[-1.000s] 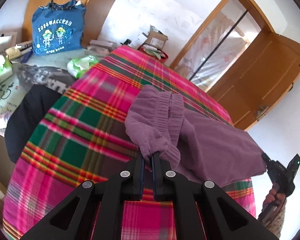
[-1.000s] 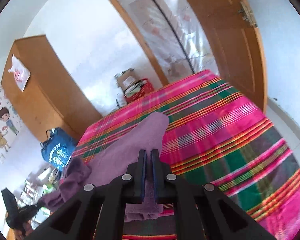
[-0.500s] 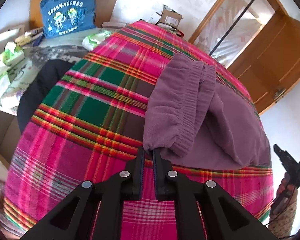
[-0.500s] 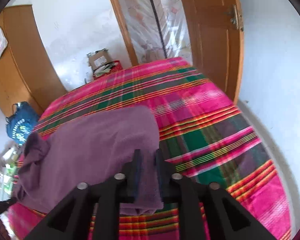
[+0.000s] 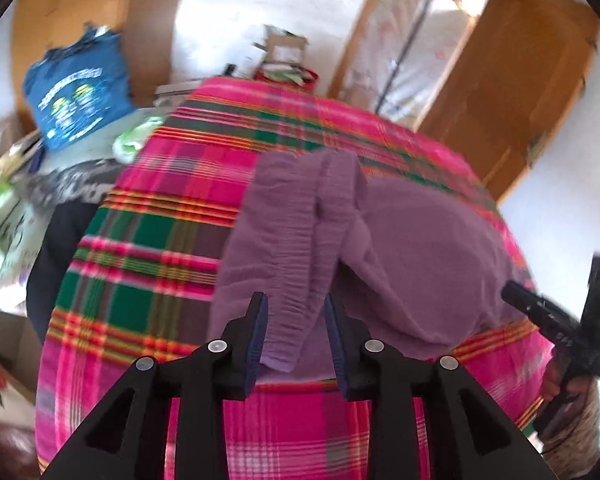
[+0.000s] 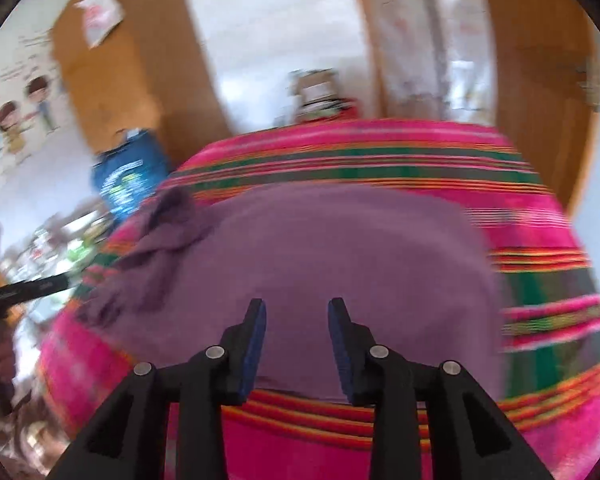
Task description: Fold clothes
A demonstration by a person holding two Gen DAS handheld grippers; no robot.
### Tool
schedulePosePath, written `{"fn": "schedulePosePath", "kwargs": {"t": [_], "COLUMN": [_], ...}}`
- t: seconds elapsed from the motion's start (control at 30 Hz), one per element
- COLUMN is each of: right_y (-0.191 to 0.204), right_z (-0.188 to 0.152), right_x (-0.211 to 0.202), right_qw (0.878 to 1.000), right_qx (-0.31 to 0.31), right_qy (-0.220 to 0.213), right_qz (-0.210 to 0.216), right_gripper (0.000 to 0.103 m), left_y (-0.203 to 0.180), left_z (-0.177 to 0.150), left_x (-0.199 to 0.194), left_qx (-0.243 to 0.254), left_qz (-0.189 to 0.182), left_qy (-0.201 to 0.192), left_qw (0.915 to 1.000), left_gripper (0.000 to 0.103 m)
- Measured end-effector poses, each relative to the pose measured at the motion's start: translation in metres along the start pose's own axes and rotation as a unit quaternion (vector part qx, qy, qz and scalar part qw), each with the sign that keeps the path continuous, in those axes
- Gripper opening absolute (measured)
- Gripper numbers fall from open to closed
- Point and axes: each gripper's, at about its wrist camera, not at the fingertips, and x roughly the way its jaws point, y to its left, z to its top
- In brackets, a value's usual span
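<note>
Both grippers released purple trousers (image 5: 400,248); writing unreadable.

Both fisheye views look forward along their own black jaws, from just above the near edge of the bed with the pink-and-green plaid blanket (image 5: 148,264), tilted down onto it. The left wrist view sits close over the bunched waistband end of the purple cloth garment (image 5: 400,256); the right wrist view, blurred, sits over its flat end (image 6: 340,248). Both face across the bed toward the far wall and share the garment, the bed, the blue printed bag (image 5: 80,96) (image 6: 128,176) and the wooden door frame (image 5: 364,32).
</note>
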Motion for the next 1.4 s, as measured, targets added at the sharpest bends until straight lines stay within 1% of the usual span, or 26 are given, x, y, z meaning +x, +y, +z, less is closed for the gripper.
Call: {"fn": "schedulePosePath", "kwargs": {"t": [0.03, 0.1, 0.23, 0.3, 0.47, 0.53, 0.63, 0.67, 0.73, 0.8, 0.83, 0.87, 0.97, 1.13, 1.2, 1.33, 1.37, 1.4], "right_y": [0.01, 0.031, 0.064, 0.078, 0.112, 0.116, 0.114, 0.112, 0.109, 0.106, 0.104, 0.103, 0.098, 0.096, 0.094, 0.093, 0.094, 0.093], "right_z": [0.0, 0.002, 0.004, 0.0, -0.009, -0.012, -0.012, -0.011, -0.009, -0.005, -0.001, 0.003, 0.015, 0.035, 0.043, 0.06, 0.064, 0.068], "right_x": [0.007, 0.018, 0.042, 0.052, 0.076, 0.081, 0.087, 0.089, 0.092, 0.093, 0.092, 0.09, 0.082, 0.079, 0.078, 0.076, 0.075, 0.075], "right_qw": [1.0, 0.998, 0.991, 0.987, 0.973, 0.97, 0.971, 0.972, 0.974, 0.976, 0.977, 0.978, 0.979, 0.979, 0.98, 0.98, 0.98, 0.98], "right_qx": [-0.011, -0.038, -0.089, -0.12, -0.192, -0.208, -0.209, -0.208, -0.202, -0.196, -0.194, -0.194, -0.196, -0.2, -0.198, -0.195, -0.195, -0.194], "right_qy": [0.007, 0.014, 0.041, 0.053, 0.079, 0.085, 0.091, 0.093, 0.093, 0.088, 0.082, 0.074, 0.052, 0.03, 0.02, 0.0, -0.004, -0.008], "right_qz": [0.015, 0.042, 0.089, 0.093, 0.097, 0.09, 0.072, 0.065, 0.054, 0.038, 0.028, 0.02, 0.007, -0.017, -0.025, -0.039, -0.043, -0.045], "right_gripper": [0.035, 0.04, 0.044, 0.048, 0.048, 0.048, 0.048, 0.047, 0.036, 0.019, 0.014, 0.006, 0.004, 0.003, 0.003, 0.003, 0.003, 0.003], "left_y": [-0.003, -0.006, -0.012, -0.015, -0.022, -0.024, -0.029, -0.03, -0.032, -0.031, -0.03, -0.03, -0.026, -0.012, -0.009, -0.012, -0.014, -0.016], "left_z": [0.0, -0.003, -0.01, -0.013, -0.017, -0.018, -0.019, -0.019, -0.019, -0.016, -0.015, -0.015, -0.015, -0.01, -0.008, -0.005, -0.004, -0.003], "left_x": [0.005, 0.01, 0.02, 0.025, 0.034, 0.037, 0.041, 0.043, 0.046, 0.048, 0.05, 0.053, 0.054, 0.05, 0.046, 0.044, 0.045, 0.045], "left_qx": [0.01, 0.027, 0.061, 0.078, 0.114, 0.127, 0.146, 0.153, 0.163, 0.161, 0.162, 0.164, 0.151, 0.104, 0.092, 0.1, 0.103, 0.103], "left_qz": [0.007, 0.02, 0.046, 0.059, 0.082, 0.09, 0.101, 0.105, 0.111, 0.11, 0.112, 0.115, 0.106, 0.071, 0.059, 0.059, 0.055, 0.05], "left_qy": [0.008, 0.015, 0.031, 0.038, 0.044, 0.043, 0.043, 0.043, 0.043, 0.045, 0.046, 0.048, 0.049, 0.046, 0.038, 0.025, 0.025, 0.025], "left_qw": [0.9999, 0.9993, 0.9966, 0.9945, 0.9891, 0.9869, 0.9831, 0.9817, 0.9794, 0.9798, 0.9793, 0.9787, 0.9817, 0.991, 0.9933, 0.9929, 0.9929, 0.9931], "left_gripper": [0.031, 0.031, 0.032, 0.031, 0.032, 0.032, 0.032, 0.032, 0.032, 0.032, 0.032, 0.032, 0.033, 0.033, 0.033, 0.034, 0.036, 0.041]}}
